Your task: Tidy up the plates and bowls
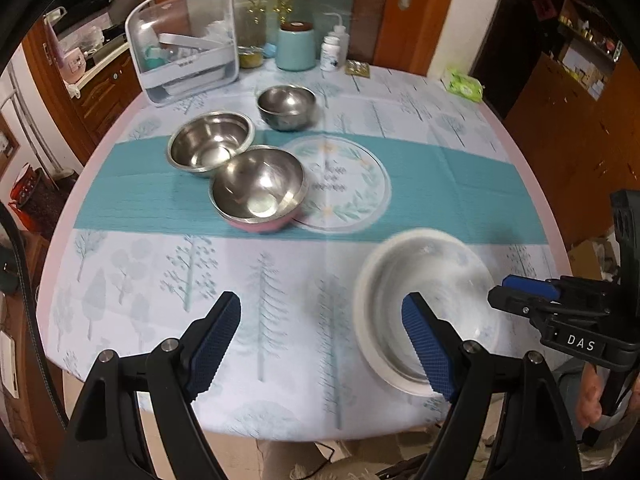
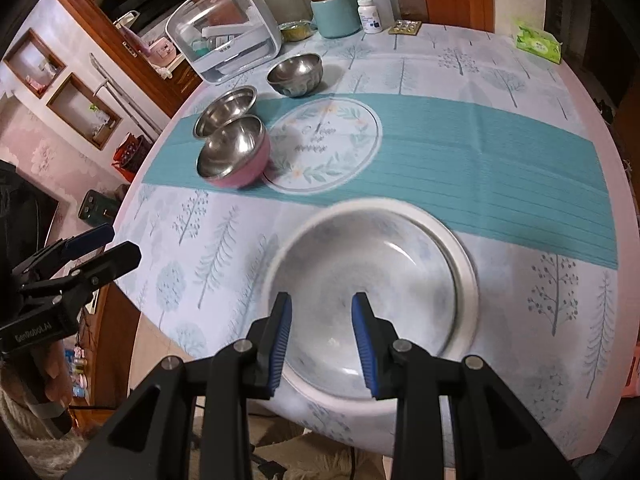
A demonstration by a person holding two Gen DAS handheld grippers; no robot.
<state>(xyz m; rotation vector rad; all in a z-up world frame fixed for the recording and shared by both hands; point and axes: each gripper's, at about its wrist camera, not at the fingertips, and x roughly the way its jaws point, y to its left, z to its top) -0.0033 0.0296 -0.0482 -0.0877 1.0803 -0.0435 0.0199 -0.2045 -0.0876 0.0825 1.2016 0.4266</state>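
Note:
A white-rimmed shallow bowl (image 1: 424, 308) (image 2: 372, 304) sits near the table's front edge, blurred. My right gripper (image 2: 320, 340) is open above its near side, fingers apart, holding nothing; it also shows in the left wrist view (image 1: 516, 292) at the bowl's right. My left gripper (image 1: 320, 344) is open and empty over the cloth left of that bowl; it shows in the right wrist view (image 2: 100, 248). A pink-sided steel bowl (image 1: 260, 190) (image 2: 234, 152) leans against a steel bowl (image 1: 210, 144) (image 2: 226, 110). A third steel bowl (image 1: 286, 106) (image 2: 295, 74) stands behind them.
A round table with a tree-print cloth (image 1: 280, 280) and teal band. At the back stand a clear plastic container (image 1: 184, 40) (image 2: 228, 28), a teal jar (image 1: 296, 46), white bottles (image 1: 334, 50), a blister pack (image 1: 358, 68) and a green tissue pack (image 1: 464, 84) (image 2: 538, 42).

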